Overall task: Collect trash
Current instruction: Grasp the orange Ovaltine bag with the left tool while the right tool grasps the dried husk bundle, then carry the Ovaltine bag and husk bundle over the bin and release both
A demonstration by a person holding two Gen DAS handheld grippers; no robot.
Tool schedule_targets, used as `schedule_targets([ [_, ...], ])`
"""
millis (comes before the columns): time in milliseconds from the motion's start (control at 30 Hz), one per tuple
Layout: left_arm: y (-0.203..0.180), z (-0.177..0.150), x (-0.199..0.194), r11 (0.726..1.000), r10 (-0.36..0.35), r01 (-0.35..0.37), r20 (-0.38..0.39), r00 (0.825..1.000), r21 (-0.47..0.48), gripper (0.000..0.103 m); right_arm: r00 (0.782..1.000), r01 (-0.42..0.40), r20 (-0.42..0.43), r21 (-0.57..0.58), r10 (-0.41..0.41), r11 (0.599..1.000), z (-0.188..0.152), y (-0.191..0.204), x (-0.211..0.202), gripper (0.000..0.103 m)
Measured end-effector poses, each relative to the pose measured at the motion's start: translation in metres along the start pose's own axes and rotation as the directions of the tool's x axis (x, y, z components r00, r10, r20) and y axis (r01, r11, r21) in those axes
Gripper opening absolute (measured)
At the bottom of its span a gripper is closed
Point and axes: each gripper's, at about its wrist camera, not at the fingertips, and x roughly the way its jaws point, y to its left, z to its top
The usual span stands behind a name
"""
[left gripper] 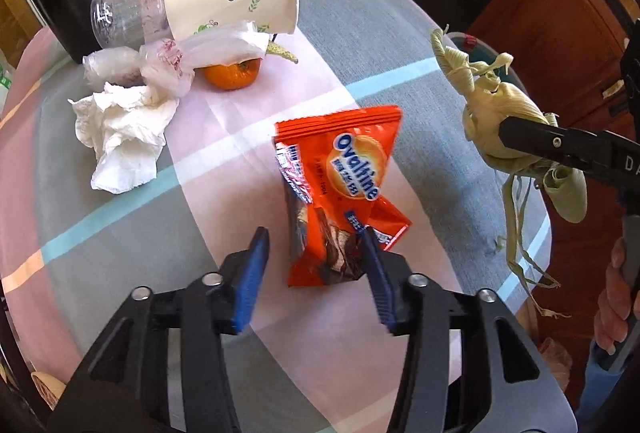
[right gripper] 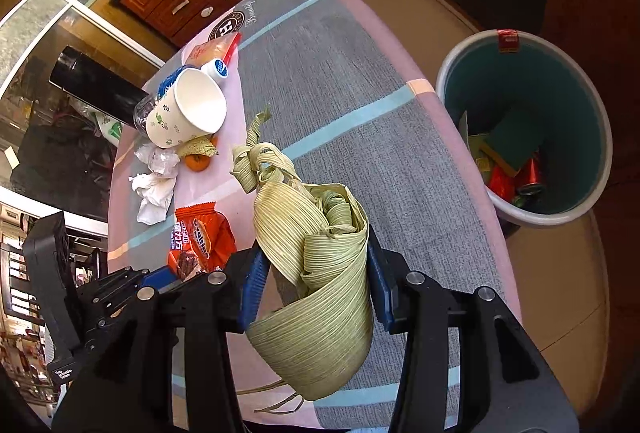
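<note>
Right gripper (right gripper: pixel 314 273): pads clamped on corn husk bundle (right gripper: pixel 316 265), lifted off the tablecloth (right gripper: pixel 340 73)
Left gripper (left gripper: pixel 314 253): jaws part open, straddling orange Ovaltine packet (left gripper: pixel 344 177), centre frame, not pinched
Bin (right gripper: pixel 452 73): right edge, beside table

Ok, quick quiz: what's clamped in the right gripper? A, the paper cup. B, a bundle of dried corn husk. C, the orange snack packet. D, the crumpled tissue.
B: the right gripper has its blue pads pressed on both sides of the pale green corn husk bundle, held above the table.
</note>
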Motion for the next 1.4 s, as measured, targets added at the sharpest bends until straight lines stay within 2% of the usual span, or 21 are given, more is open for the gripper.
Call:
schedule_targets([
  [167, -0.003, 0.004, 0.011, 1.0, 0.005, -0.005, -0.006, 1.0, 0.007, 0.053, 1.0, 0.0, -0.003, 0.002, 0.0, 1.0, -0.002, -0.002, 0.0, 0.043],
  [200, -0.006, 0.005, 0.01, 1.0, 0.009, -0.009, 0.003, 1.0, 0.011, 0.036, 1.0, 0.001, -0.002, 0.003, -0.001, 1.0, -0.002, -0.003, -0.001, 0.043],
  [233, -0.01, 0.005, 0.008, 1.0, 0.0, 0.0, 0.005, 1.0, 0.018, 0.027, 1.0, 0.004, 0.002, 0.004, -0.004, 1.0, -0.002, -0.004, -0.002, 0.043],
  [333, -0.028, 0.006, -0.004, 0.996, 0.044, -0.048, 0.061, 0.997, 0.074, 0.023, 1.0, 0.014, 0.017, 0.011, -0.014, 1.0, 0.0, -0.01, -0.007, 0.043],
  [600, -0.053, 0.023, -0.03, 0.99, 0.036, -0.051, 0.118, 0.992, 0.13, 0.023, 0.998, 0.017, 0.055, 0.045, -0.019, 0.999, 0.007, -0.03, -0.021, 0.043],
  [900, -0.094, 0.057, -0.036, 0.98, 0.002, -0.032, 0.151, 0.989, 0.194, 0.023, 0.993, 0.026, 0.115, 0.083, -0.035, 0.996, 0.017, -0.063, -0.048, 0.043],
  [1133, -0.15, 0.088, -0.033, 0.96, -0.055, 0.005, 0.172, 0.983, 0.281, 0.023, 0.978, 0.077, 0.18, 0.168, -0.107, 0.983, 0.026, -0.121, -0.082, 0.043],
  [1400, -0.207, 0.117, -0.002, 0.93, -0.094, 0.044, 0.118, 0.989, 0.364, 0.023, 0.969, 0.115, 0.184, 0.251, -0.164, 0.961, 0.041, -0.18, -0.092, 0.044],
])
